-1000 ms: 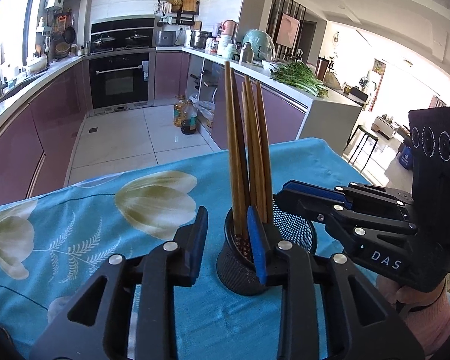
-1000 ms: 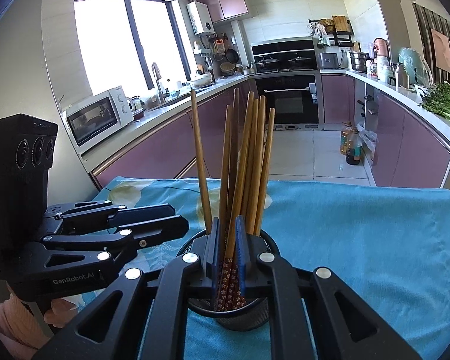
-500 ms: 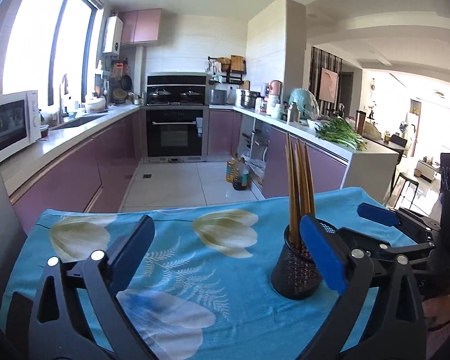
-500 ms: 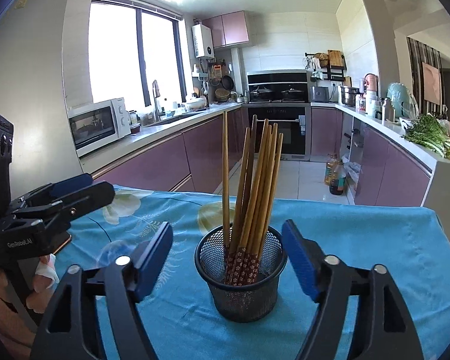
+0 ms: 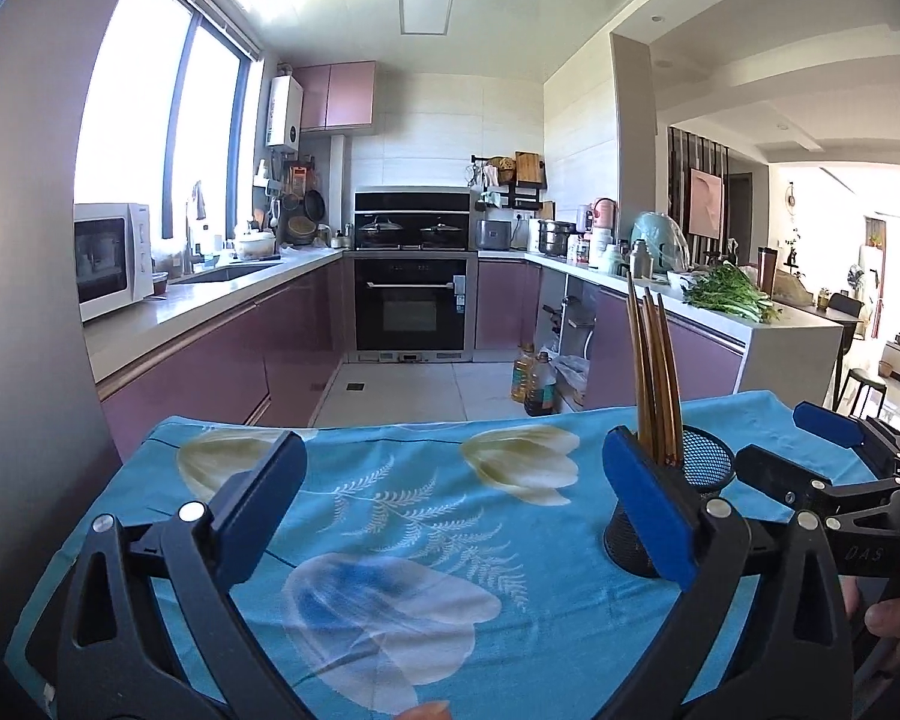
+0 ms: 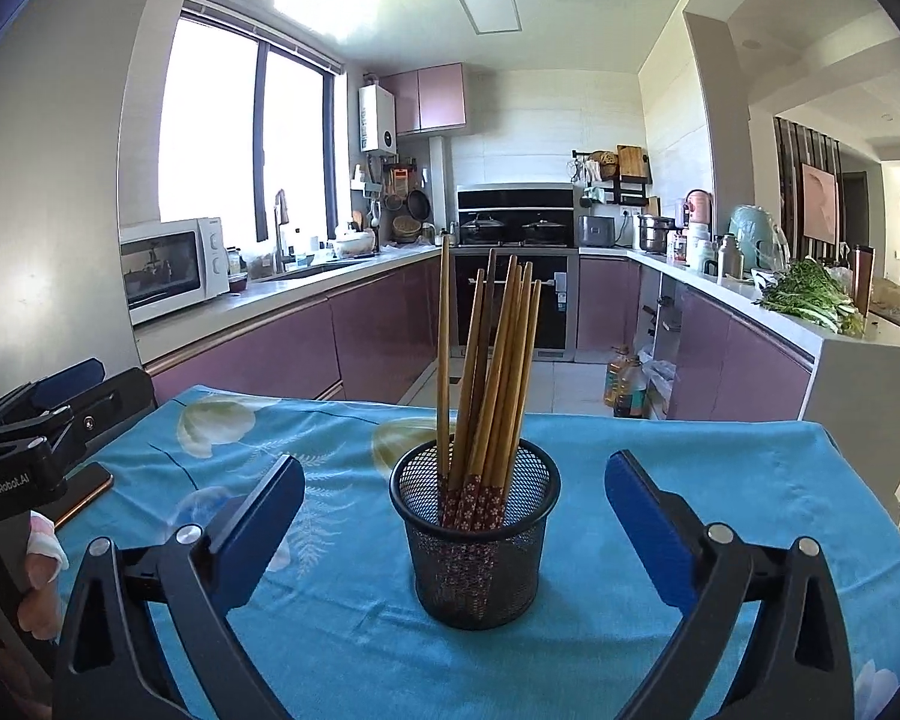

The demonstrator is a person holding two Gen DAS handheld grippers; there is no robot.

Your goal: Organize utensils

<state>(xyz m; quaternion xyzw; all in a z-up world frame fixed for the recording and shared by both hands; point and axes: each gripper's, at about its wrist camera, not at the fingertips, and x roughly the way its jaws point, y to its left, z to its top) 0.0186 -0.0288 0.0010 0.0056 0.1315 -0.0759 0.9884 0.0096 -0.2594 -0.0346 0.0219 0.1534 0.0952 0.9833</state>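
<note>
progress: brown wooden chopsticks [image 6: 491,372] all upright in black mesh cup [image 6: 475,546] | left tongs [image 5: 453,501] spread, empty | right tongs [image 6: 455,516] spread, empty | left: seemingly nothing

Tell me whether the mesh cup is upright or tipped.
Upright. The mesh cup stands with its base flat on the blue tablecloth and its round rim level; the chopsticks stand inside it, fanned slightly against the rim.

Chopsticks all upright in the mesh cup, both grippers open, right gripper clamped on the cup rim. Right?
Not quite: the right gripper is open and clear of the mesh cup, fingers apart on either side, per the right wrist view. Chopsticks stand in it; left gripper open too.
</note>
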